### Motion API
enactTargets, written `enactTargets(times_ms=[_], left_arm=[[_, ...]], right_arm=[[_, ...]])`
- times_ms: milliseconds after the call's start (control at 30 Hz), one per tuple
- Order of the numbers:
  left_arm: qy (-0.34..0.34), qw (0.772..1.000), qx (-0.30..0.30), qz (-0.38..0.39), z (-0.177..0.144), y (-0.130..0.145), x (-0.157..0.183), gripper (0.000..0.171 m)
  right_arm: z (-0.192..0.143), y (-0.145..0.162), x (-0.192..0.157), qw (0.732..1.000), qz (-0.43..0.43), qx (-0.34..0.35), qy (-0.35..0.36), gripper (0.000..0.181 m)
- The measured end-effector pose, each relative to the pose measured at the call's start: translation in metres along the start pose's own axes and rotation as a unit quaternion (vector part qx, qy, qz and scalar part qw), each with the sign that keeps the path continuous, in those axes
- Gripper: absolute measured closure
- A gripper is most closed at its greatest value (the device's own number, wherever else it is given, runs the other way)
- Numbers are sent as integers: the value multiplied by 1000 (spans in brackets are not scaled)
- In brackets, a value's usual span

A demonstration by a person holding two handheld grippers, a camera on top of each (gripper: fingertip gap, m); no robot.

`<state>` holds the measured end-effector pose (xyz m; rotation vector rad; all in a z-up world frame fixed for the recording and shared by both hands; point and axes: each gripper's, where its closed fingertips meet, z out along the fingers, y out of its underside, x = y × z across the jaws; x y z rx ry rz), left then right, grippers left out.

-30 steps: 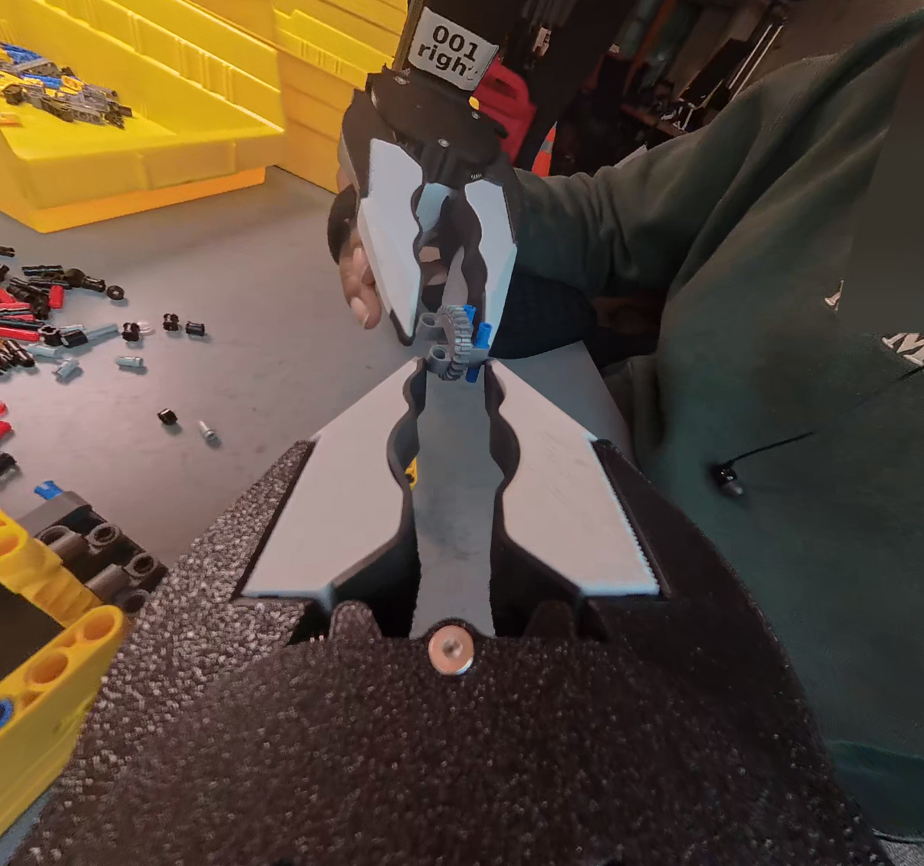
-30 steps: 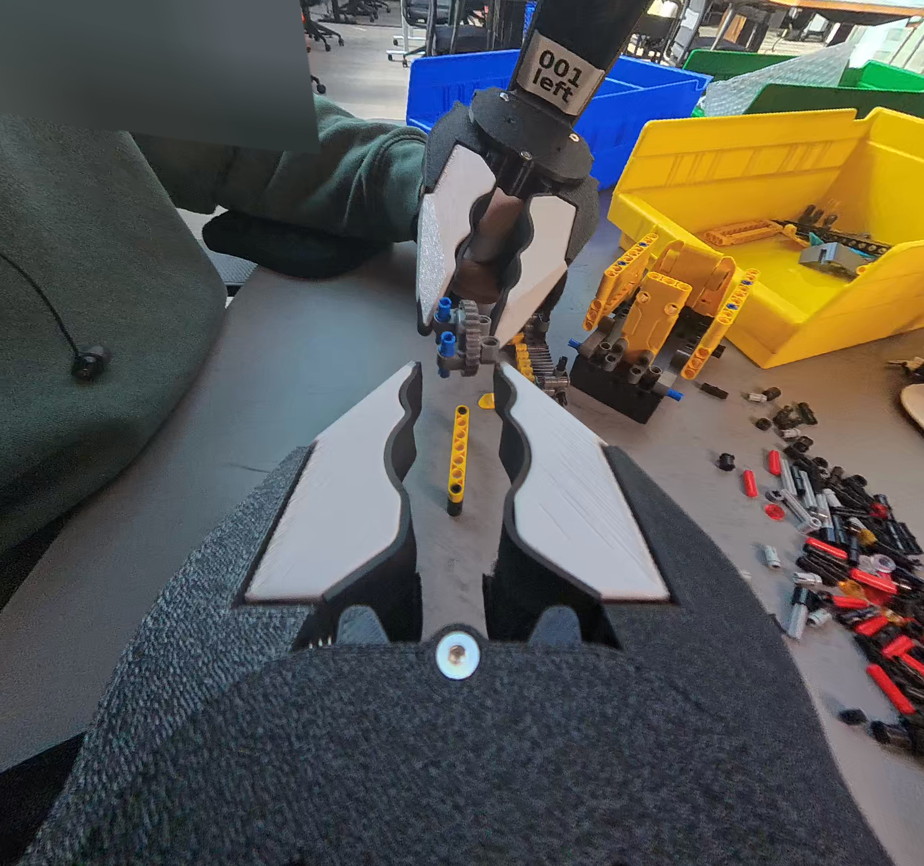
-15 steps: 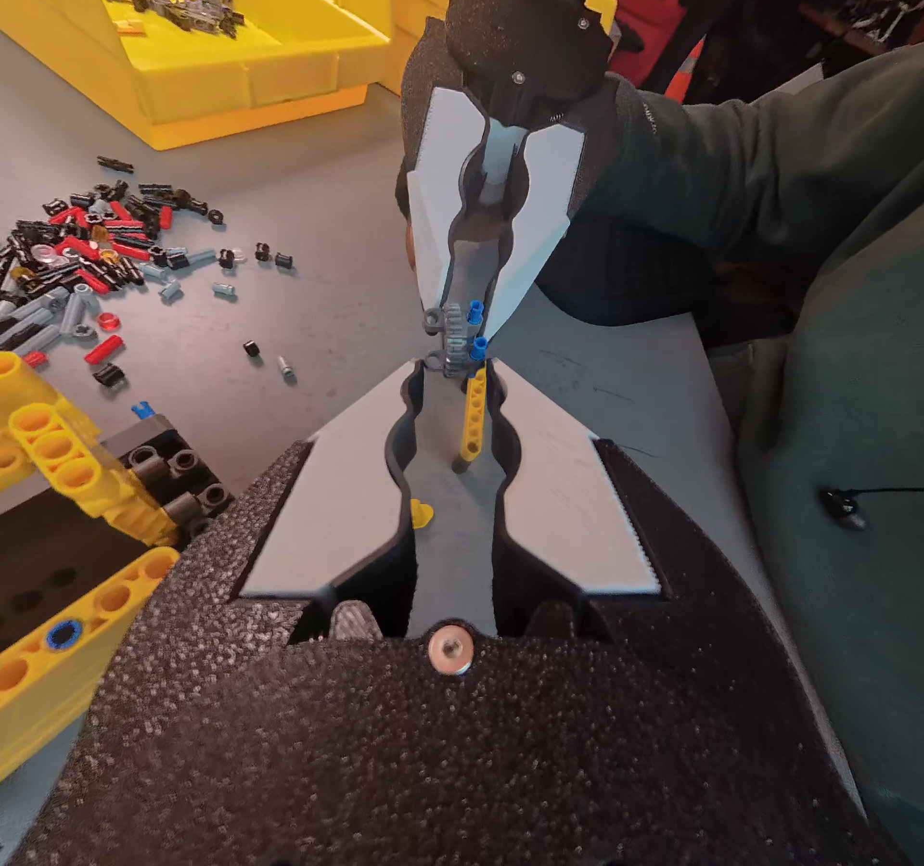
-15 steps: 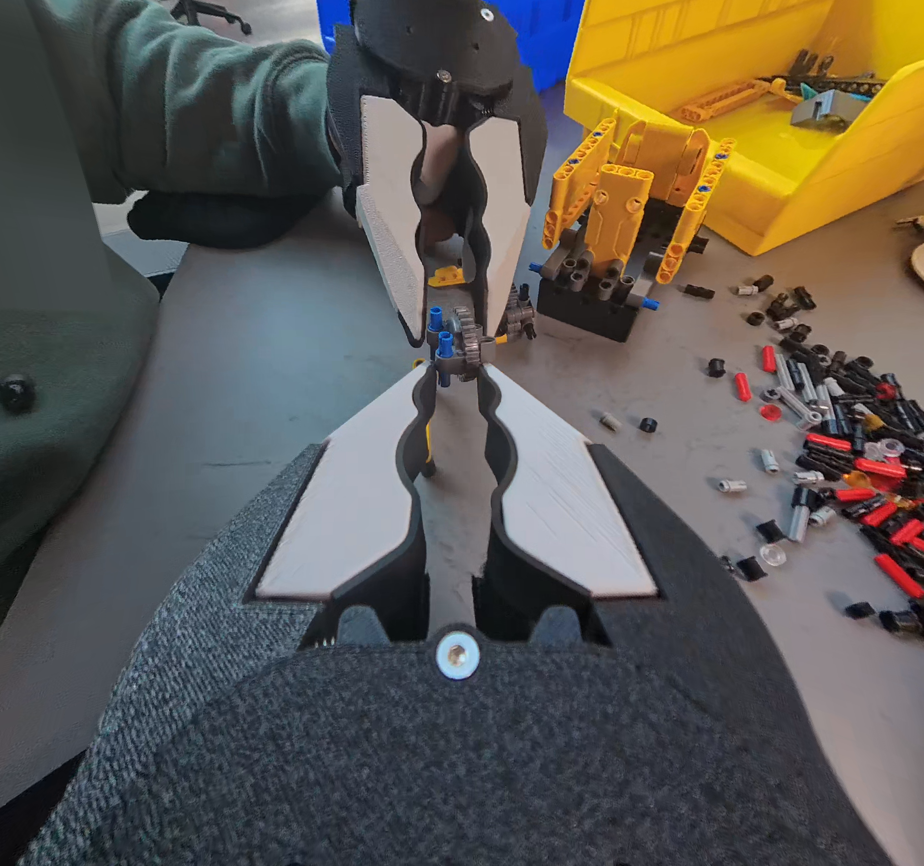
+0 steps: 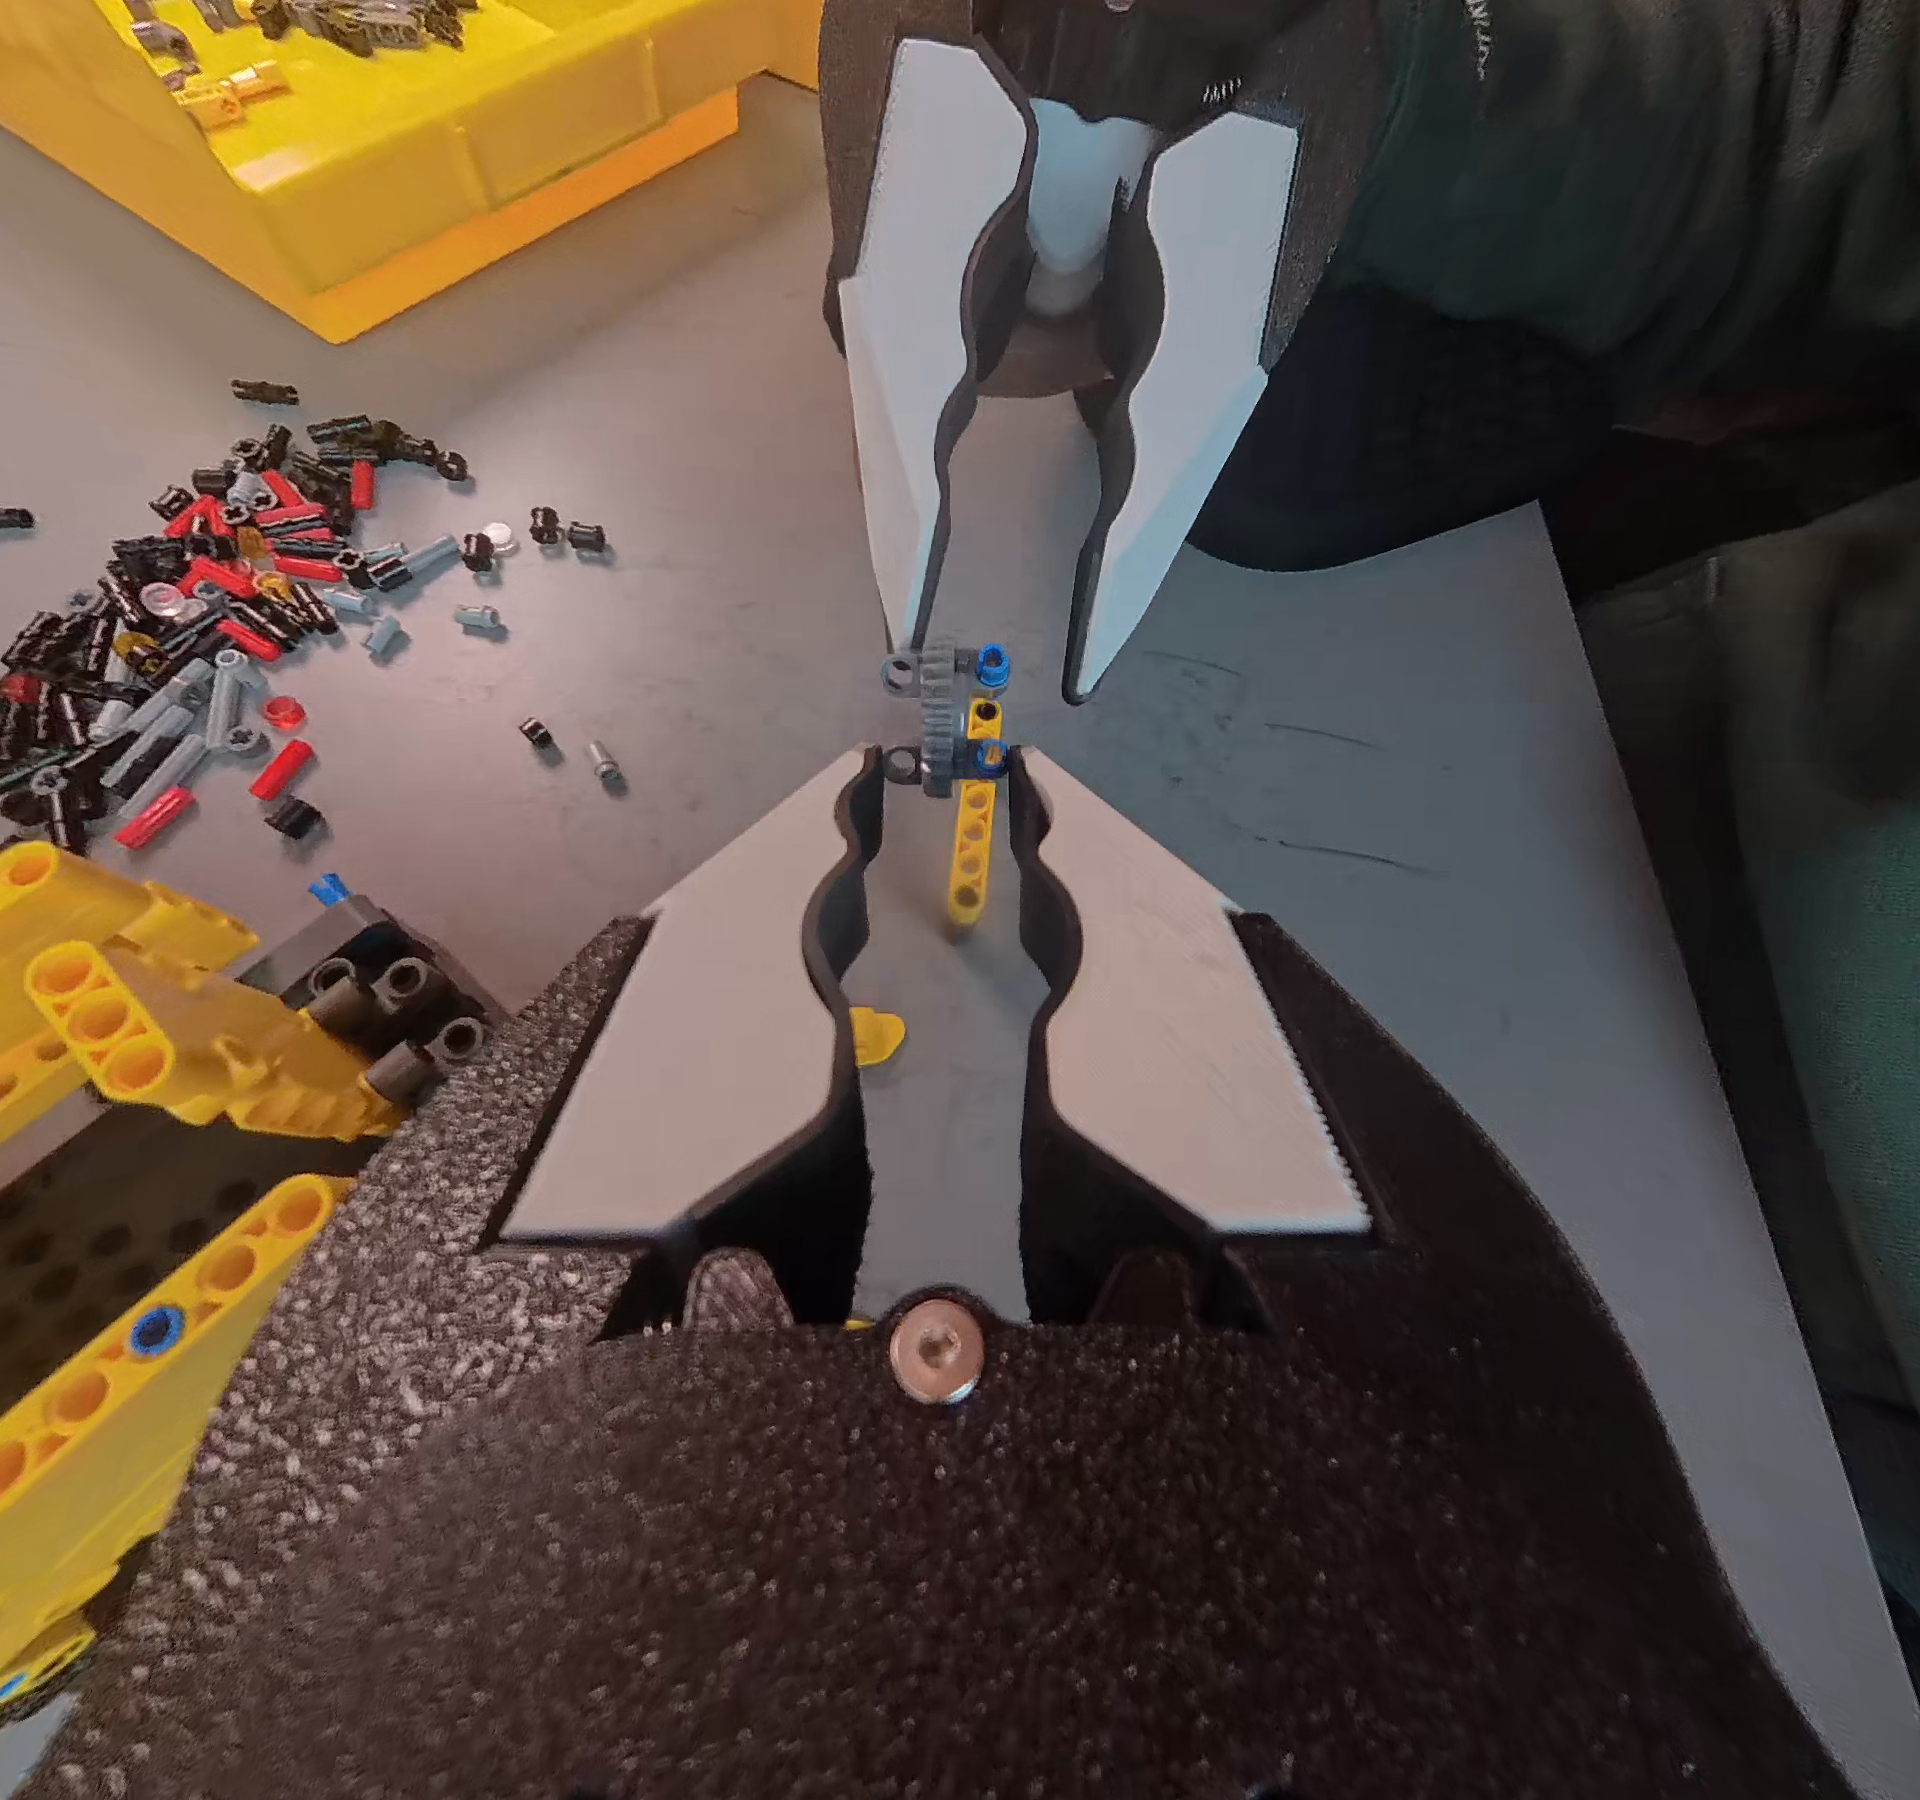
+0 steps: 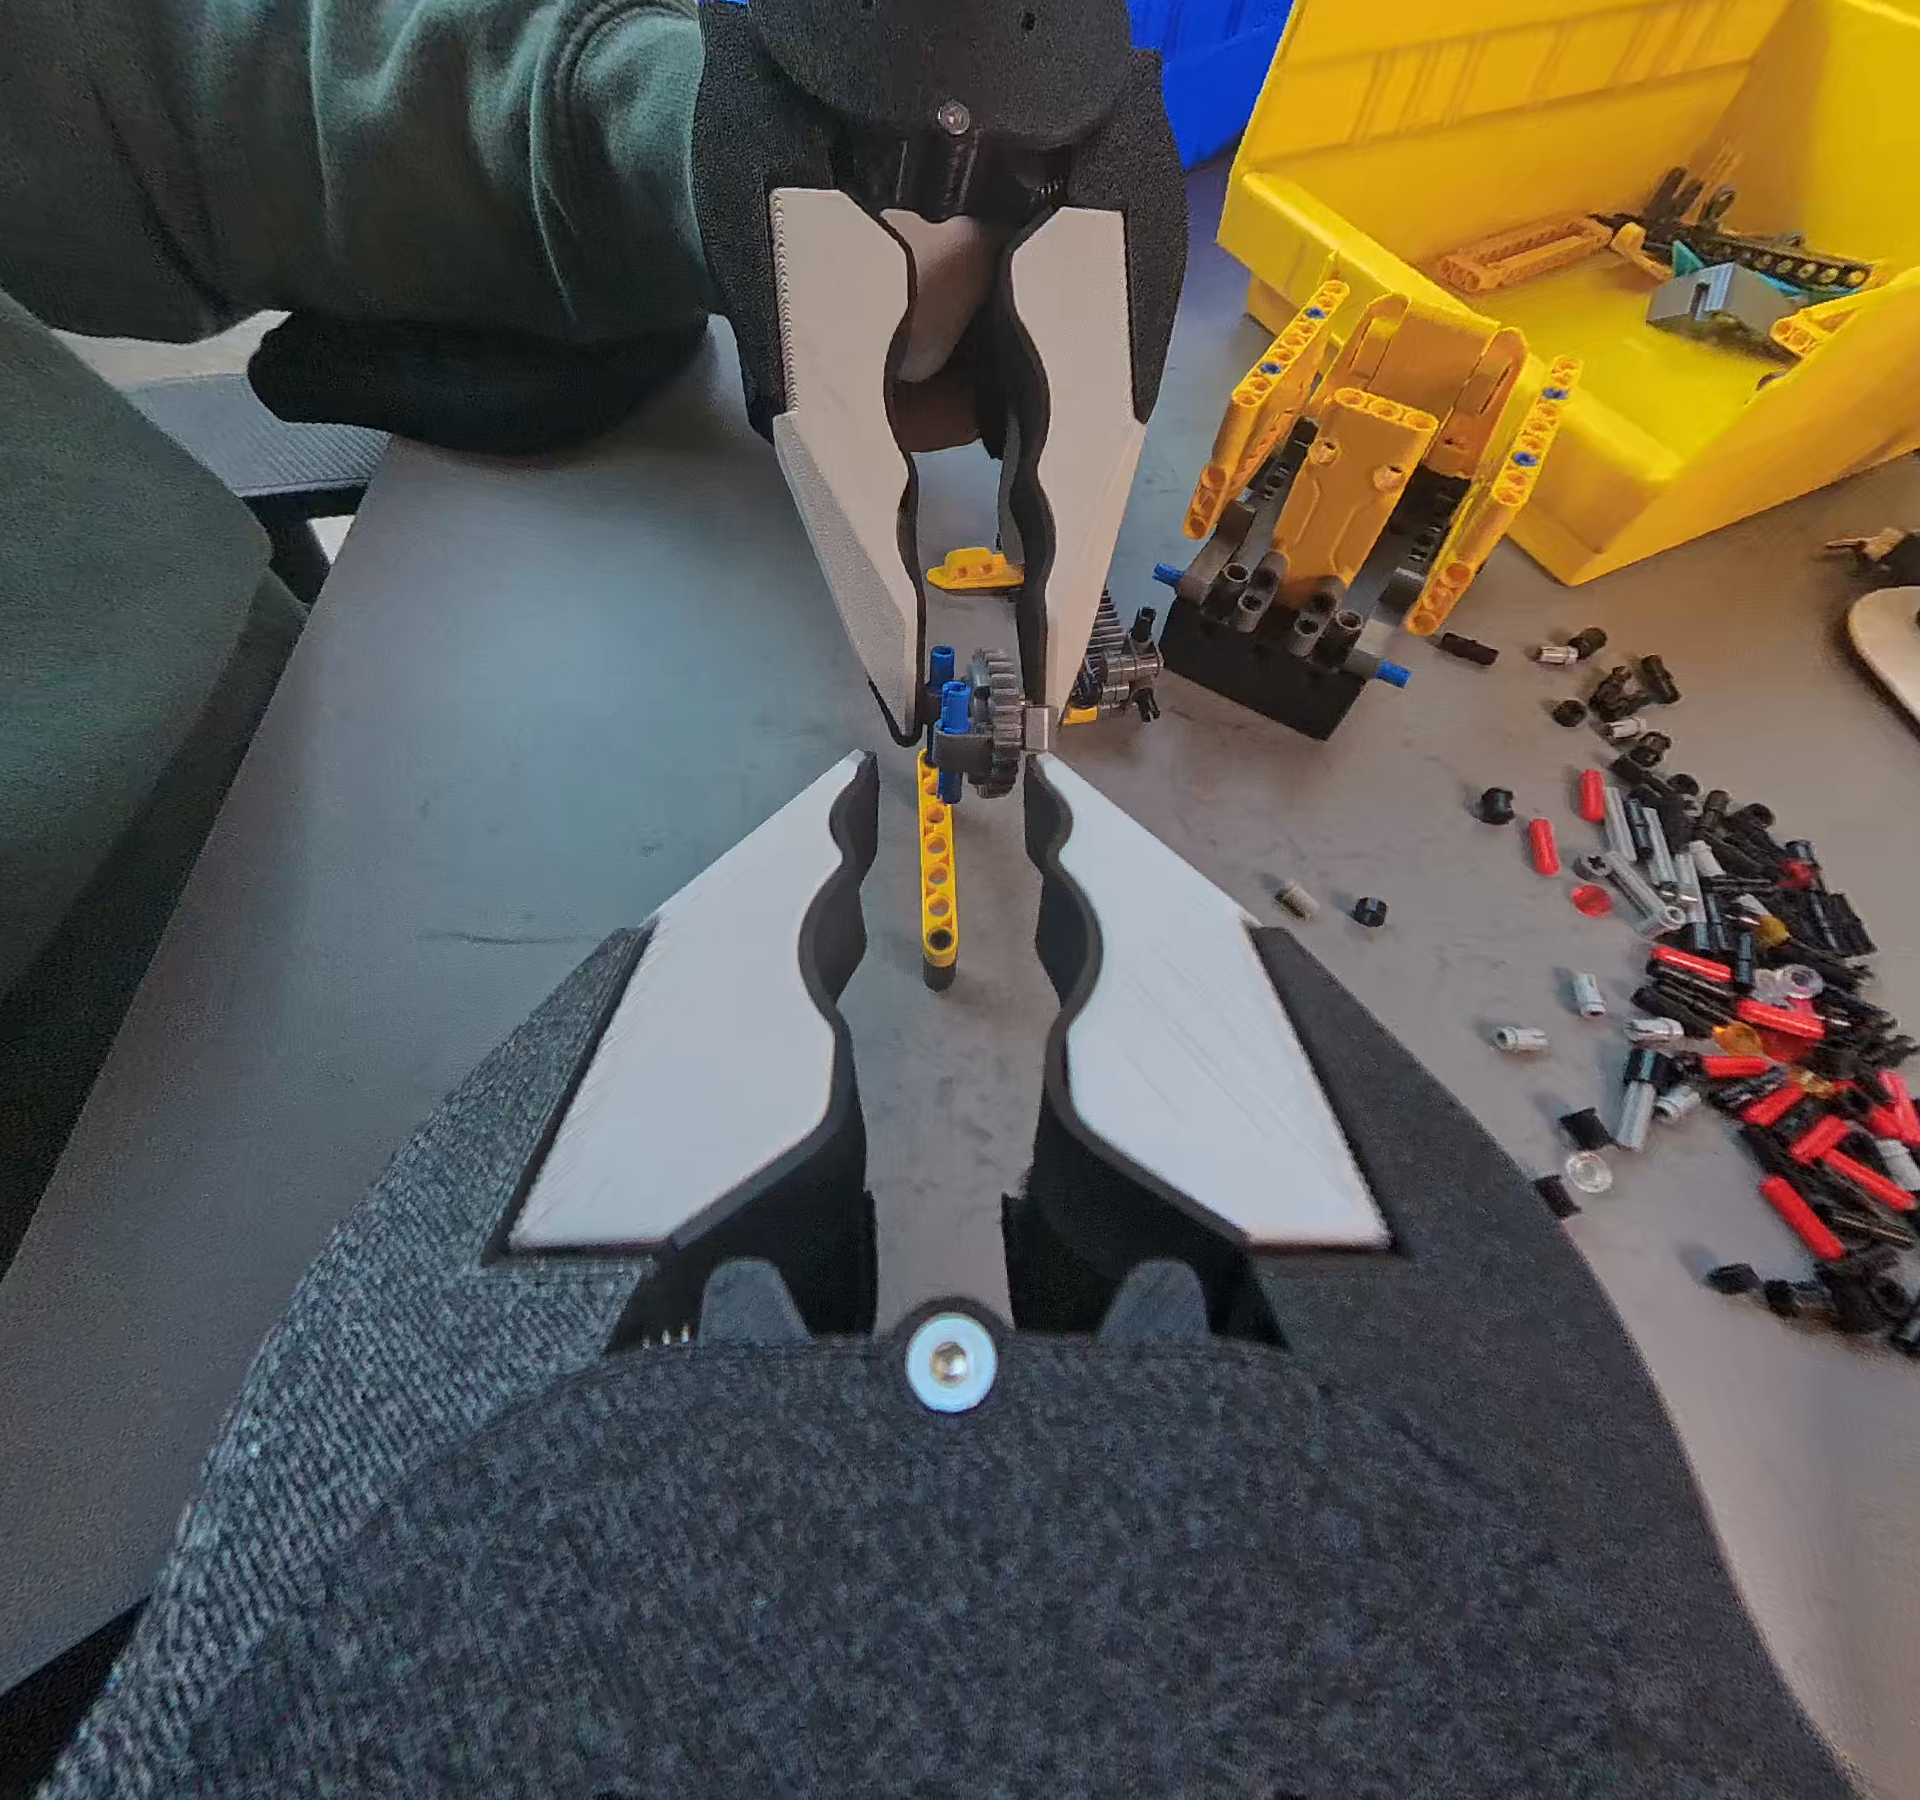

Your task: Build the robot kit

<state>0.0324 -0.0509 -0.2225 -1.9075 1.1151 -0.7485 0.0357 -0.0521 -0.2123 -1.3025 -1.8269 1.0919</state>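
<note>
Right gripper (image 5: 992,680) opened; gear assembly (image 5: 943,716) in left gripper (image 5: 945,763).

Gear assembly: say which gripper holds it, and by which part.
The left gripper pinches the gear assembly at one end, across its grey connector and blue pin. The right gripper is open at the other end.

Gear assembly (image 5: 940,724) has come down from mid-air to just over the counter (image 5: 675,462); yellow beam (image 5: 972,841), clear of it 1 s ago, now lies directly under it, looks touching; left tool (image 5: 943,763) still clamps the assembly; right tool (image 6: 951,763) has spread apart, one tip at the assembly, other tip clear of it; yellow bin (image 5: 436,140) has slid farther from the assembly.
</note>
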Motion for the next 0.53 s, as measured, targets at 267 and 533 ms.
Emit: enactTargets(times_ms=[267, 533], left_arm=[[-8, 998, -38, 42, -2, 5, 7, 148], [3, 998, -44, 37, 5, 7, 5, 148]], right_arm=[[1, -13, 1, 999, -4, -5, 36, 148], [5, 4, 2, 999, -6, -25, 26, 160]])
